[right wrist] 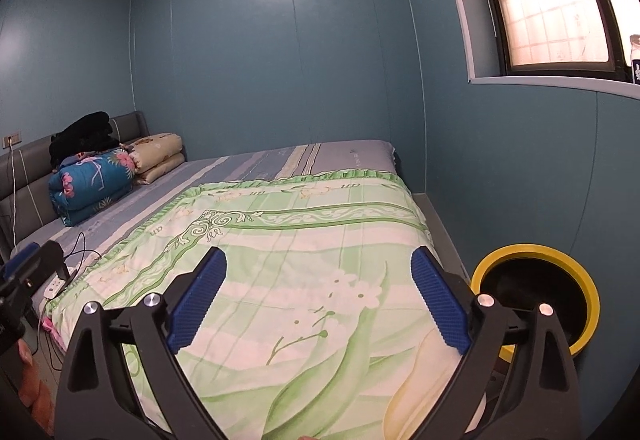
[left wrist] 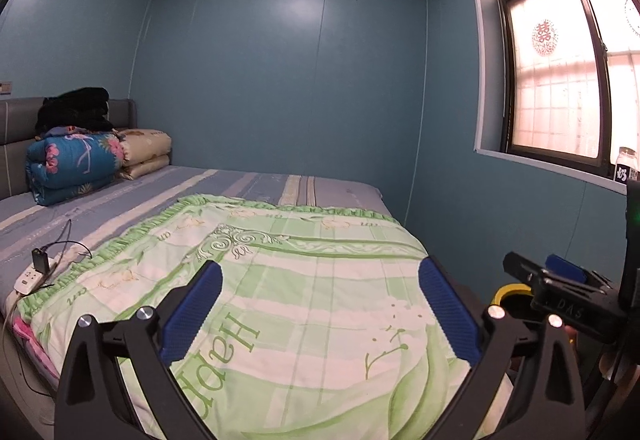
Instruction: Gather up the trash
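Observation:
A round bin with a yellow rim (right wrist: 528,250) and a dark inside stands on the floor at the right side of the bed; in the left wrist view only a bit of the bin rim (left wrist: 505,290) shows. My left gripper (left wrist: 320,267) hovers open over the green flowered quilt (left wrist: 320,324), nothing between its blue pads. My right gripper (right wrist: 319,255) is also open and empty above the quilt (right wrist: 304,304), just left of the bin. No loose piece of trash shows on the quilt.
Folded quilts (left wrist: 76,168) and dark clothes lie by the grey headboard. A white power strip (left wrist: 30,278) with cables rests at the bed's left edge. A bottle (left wrist: 626,164) stands on the windowsill. Blue walls close in behind and to the right.

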